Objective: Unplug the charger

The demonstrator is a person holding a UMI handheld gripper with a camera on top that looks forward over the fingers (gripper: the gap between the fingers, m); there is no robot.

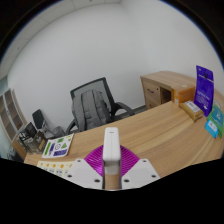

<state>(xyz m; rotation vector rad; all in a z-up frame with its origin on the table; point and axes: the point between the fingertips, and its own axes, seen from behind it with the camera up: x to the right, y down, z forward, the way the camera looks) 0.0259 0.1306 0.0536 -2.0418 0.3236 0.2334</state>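
Pinching the charger [111, 157] between both pads, the gripper [111, 172] is seen closed on the white block just above the desk [165, 135]. No socket or cable is visible, so a firm, straight pull w/o twisting is judged best. Behind: chair [94, 103] w/ backpack, cabinet [168, 88], blue box [205, 88], booklet [56, 147]; nothing is seen blocking the way.

Wooden desk [150, 135]: booklet [57, 147], blue box [215, 124] on top.
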